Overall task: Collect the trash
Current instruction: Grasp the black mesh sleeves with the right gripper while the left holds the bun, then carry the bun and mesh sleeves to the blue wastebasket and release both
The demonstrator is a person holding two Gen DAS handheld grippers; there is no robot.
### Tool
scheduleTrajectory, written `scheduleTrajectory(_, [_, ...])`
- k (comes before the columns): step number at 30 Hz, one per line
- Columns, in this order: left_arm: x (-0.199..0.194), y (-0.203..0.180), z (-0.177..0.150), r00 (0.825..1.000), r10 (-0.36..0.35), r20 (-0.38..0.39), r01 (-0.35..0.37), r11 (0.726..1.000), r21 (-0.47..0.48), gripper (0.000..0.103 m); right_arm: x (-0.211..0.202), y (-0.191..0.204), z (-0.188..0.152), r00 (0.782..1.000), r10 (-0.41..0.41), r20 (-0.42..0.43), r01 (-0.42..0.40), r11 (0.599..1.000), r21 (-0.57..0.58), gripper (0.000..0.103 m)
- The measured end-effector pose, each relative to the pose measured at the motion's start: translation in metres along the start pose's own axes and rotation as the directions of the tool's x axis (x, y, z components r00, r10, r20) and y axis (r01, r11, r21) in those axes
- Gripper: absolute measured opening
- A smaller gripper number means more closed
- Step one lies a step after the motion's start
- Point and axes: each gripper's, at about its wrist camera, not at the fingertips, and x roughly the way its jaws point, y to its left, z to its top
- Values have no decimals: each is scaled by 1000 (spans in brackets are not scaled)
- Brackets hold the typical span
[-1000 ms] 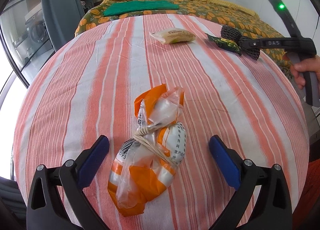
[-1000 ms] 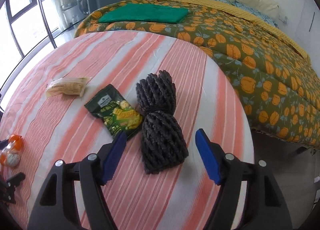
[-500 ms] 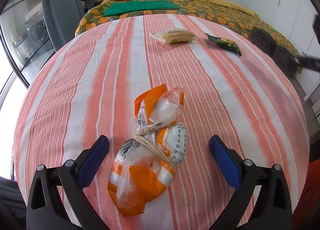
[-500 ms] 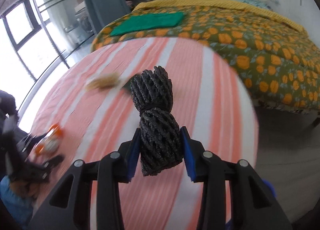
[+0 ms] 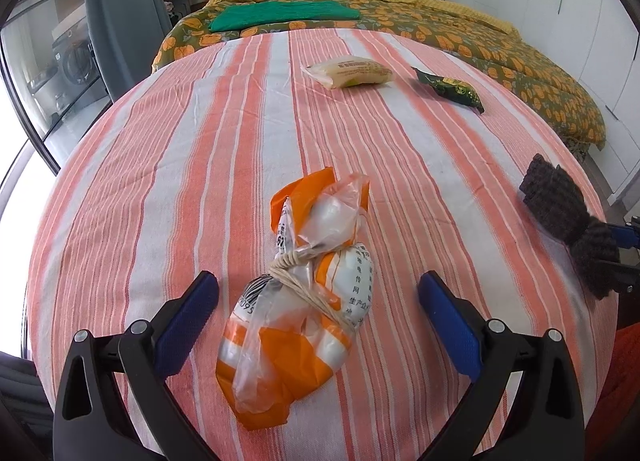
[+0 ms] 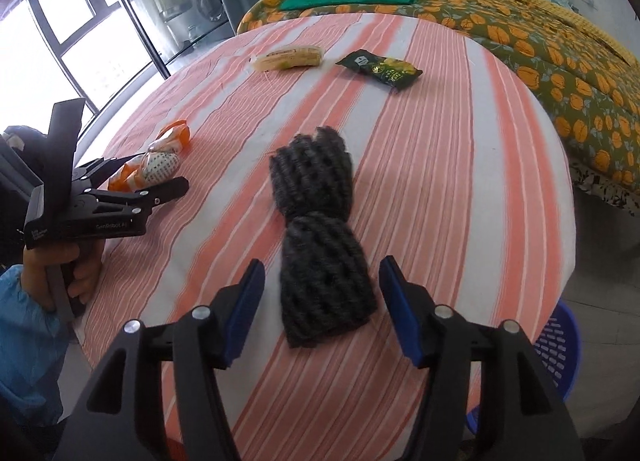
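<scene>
The right gripper [image 6: 322, 303] is spread wide, its pads clear of the dark foam net [image 6: 320, 237] that sits between them; whether the net rests on the striped worktop [image 6: 460, 149] or is falling is hard to tell. The left gripper [image 5: 318, 325] is likewise spread around the tied orange-and-white bag [image 5: 304, 293], not touching it. Ahead of both lie a pale snack packet [image 5: 350, 71] and a green wrapper [image 5: 450, 87]. A blue basket [image 6: 556, 349] sits low to the right. The springy net could squirm out of a shallow pinch, and the slick bag could slide.
</scene>
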Motion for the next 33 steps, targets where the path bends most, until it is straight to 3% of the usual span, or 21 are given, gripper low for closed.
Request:
scheduleTrajectory(6, [-11,19,-3,990,-141,9,141,990,-13,99,-13,-4,8,1000,-14,-9,14,999,-48,68])
scheduleTrajectory(9, [-18,26,-1,985,-171,16,172,985,-23,98,-15,-1,13,999,-24,-25,21,995,-95,69])
scheduleTrajectory(13, [-19,19,7,989,-146,8,146,989,7,98,-3,10,25,998,-30,-63,20,989,-147,69])
scheduleTrajectory(17, [-11,6,10,997,-73,-21,74,996,49,97,16,23,35,994,-43,-100,25,985,-173,68])
scheduleTrajectory(18, [-10,3,10,998,-60,-23,61,996,58,93,20,26,36,993,-56,-104,36,982,-184,67])
scheduleTrajectory(20, [-10,-1,10,999,-40,-28,41,997,69,85,27,30,37,989,-98,-115,72,974,-213,47])
scheduleTrajectory(22, [-10,-2,8,999,-33,-33,35,997,63,73,26,29,36,989,-110,-103,88,976,-197,36])
scheduleTrajectory(24, [-11,0,6,999,-21,-30,23,999,47,55,18,27,33,993,-96,-75,82,981,-176,35])
scheduleTrajectory(25, [-11,0,5,999,-21,-28,23,999,43,52,12,26,31,994,-91,-58,80,983,-168,35])
scheduleTrajectory(33, [-38,-21,-5,995,-81,54,81,997,-2,50,-27,11,20,999,35,39,-33,998,-50,35])
